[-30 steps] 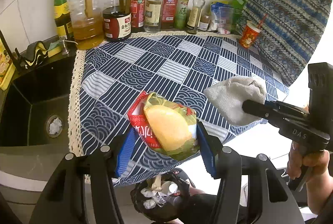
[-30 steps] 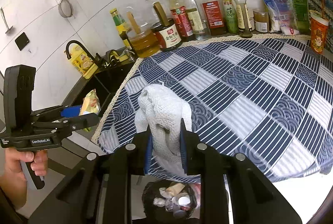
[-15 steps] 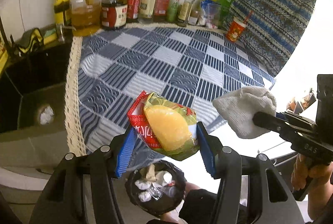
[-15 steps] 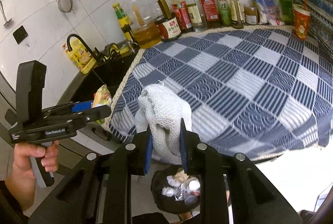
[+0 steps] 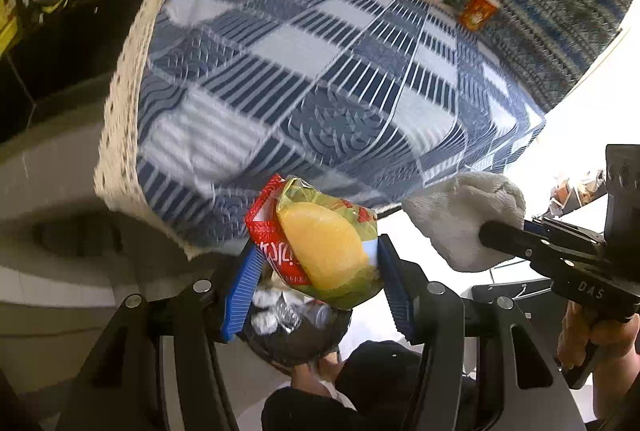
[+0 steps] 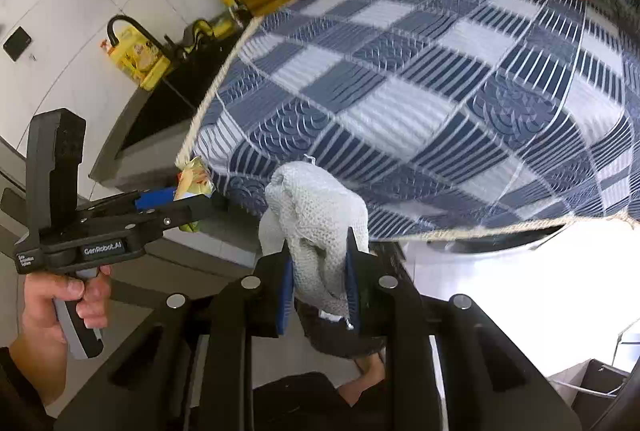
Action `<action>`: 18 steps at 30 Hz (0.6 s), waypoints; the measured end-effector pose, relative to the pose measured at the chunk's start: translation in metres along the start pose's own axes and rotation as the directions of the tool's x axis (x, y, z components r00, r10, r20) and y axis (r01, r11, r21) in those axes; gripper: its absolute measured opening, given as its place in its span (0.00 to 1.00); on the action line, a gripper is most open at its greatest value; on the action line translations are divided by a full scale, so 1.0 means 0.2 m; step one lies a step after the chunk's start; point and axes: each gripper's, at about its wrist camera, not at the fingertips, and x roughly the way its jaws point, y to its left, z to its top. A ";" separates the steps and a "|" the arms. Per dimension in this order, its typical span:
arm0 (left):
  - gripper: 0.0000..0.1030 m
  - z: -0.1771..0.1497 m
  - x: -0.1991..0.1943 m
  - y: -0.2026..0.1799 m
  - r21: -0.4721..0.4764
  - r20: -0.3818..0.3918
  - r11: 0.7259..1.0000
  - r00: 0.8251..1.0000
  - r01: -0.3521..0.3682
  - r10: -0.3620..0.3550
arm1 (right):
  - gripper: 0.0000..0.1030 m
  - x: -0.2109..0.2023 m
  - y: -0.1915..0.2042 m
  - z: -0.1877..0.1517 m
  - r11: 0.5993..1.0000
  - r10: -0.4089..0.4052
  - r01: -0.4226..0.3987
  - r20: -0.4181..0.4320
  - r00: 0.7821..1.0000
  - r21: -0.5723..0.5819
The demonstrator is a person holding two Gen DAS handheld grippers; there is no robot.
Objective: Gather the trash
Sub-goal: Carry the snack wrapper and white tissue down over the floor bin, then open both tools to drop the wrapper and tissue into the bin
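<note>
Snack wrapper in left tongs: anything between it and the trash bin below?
Nothing visible. The red-and-yellow plastic snack wrapper is clamped in the left tongs, past the tablecloth's edge, directly over the black round trash bin. The white knit cloth in the right tongs sits off to the side.

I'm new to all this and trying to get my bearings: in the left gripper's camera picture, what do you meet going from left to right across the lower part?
Blue left finger pad → snack packet → blue right finger pad → white cloth → right gripper → hand.
</note>
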 end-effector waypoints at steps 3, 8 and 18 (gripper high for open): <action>0.53 -0.06 0.07 0.00 -0.023 -0.038 1.000 0.999 -0.009 0.008 | 0.23 0.07 -0.04 -0.03 1.000 0.012 -0.012 -0.043 0.999 0.001; 0.53 -0.16 0.19 -0.01 -0.054 -0.118 0.998 0.993 -0.022 0.016 | 0.23 0.19 -0.13 -0.11 1.000 0.024 -0.023 -0.132 0.991 0.015; 0.53 -0.33 0.44 0.04 -0.111 -0.240 0.991 0.970 -0.070 0.041 | 0.23 0.46 -0.25 -0.28 0.998 0.053 -0.041 -0.277 0.959 0.049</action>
